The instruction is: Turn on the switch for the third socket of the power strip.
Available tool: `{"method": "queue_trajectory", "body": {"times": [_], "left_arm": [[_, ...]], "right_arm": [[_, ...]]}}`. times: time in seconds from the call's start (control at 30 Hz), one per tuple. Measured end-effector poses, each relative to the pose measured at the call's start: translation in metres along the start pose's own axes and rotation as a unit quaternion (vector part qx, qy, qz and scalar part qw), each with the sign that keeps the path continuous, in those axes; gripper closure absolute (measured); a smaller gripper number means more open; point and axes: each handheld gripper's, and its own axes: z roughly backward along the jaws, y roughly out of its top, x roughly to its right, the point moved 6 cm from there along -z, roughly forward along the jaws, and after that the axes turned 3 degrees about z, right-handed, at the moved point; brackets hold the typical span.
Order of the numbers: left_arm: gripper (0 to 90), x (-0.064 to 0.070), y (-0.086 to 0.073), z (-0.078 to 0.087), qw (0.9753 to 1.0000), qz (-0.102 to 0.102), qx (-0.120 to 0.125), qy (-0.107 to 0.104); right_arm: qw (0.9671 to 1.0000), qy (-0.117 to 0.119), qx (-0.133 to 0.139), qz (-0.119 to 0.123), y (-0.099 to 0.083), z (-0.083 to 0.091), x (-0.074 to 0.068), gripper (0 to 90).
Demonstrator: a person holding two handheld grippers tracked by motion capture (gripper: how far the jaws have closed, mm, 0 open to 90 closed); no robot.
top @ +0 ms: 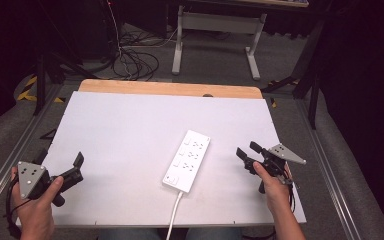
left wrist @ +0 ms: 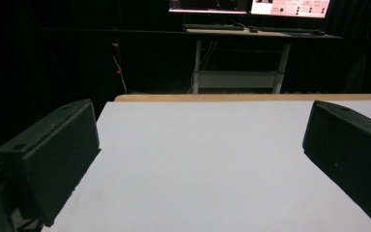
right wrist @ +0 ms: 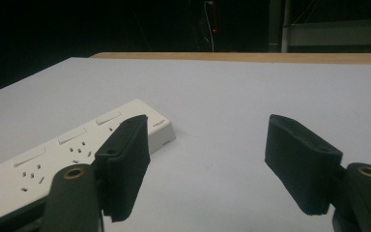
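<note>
- A white power strip (top: 187,161) lies flat on the white desk (top: 130,130), a little right of the desk's middle and toward the near edge, set at a slant with its far end leaning right
- Its white cord (top: 175,215) leaves the near end of the power strip and runs off over the desk's near edge
- The left gripper (top: 65,170) is held in a hand (top: 37,207) well to the left of the power strip, at the desk's near-left corner; its jaws are spread wide with nothing between them, and in the left gripper view (left wrist: 198,164) only bare desk surface lies between them
- The right gripper (top: 246,151) is held in the other hand (top: 272,187) to the right of the power strip, near it but apart; its jaws are spread too and grip nothing
- In the right gripper view (right wrist: 207,164) the power strip (right wrist: 67,154) lies behind and beside one jaw, partly covered by it; whether that jaw touches the power strip I cannot tell
- Beyond the far end of the power strip a bare wooden strip (top: 170,88) edges the desk
</note>
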Motion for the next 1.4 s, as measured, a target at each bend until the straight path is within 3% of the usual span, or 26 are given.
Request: {"method": "queue_trajectory", "body": {"times": [0.23,0.57,0.63,0.83,0.93,1.13,1.4], "left_arm": [[0.0,0.0,0.0,0.0,1.0,0.001,0.001,0.0],[0.1,0.001,0.0,0.0,1.0,0.001,0.001,-0.005],[0.1,0.001,0.0,0.0,1.0,0.0,-0.001,-0.005],[0.1,0.001,0.0,0.0,1.0,-0.002,0.001,-0.007],[0.2,0.001,0.0,0.0,1.0,-0.001,0.0,-0.008],[0.2,0.001,0.0,0.0,1.0,-0.001,0.0,-0.008],[0.2,0.0,0.0,0.001,0.9999,0.004,0.002,-0.011]], "right_arm": [[0.9999,-0.002,0.002,0.011,0.001,0.002,0.001,41.5],[0.9994,-0.015,-0.002,0.03,0.002,0.004,0.004,66.3],[0.9993,-0.02,0.003,0.032,0.003,0.006,0.005,74.7],[0.9982,-0.041,0.014,0.041,0.007,0.011,0.009,84.7],[0.9976,-0.049,0.022,0.044,0.01,0.014,0.01,87.3],[0.9963,-0.056,0.01,0.065,0.01,0.013,0.01,90.0],[0.9968,-0.049,0.004,0.062,0.01,0.012,0.009,90.0]]}}
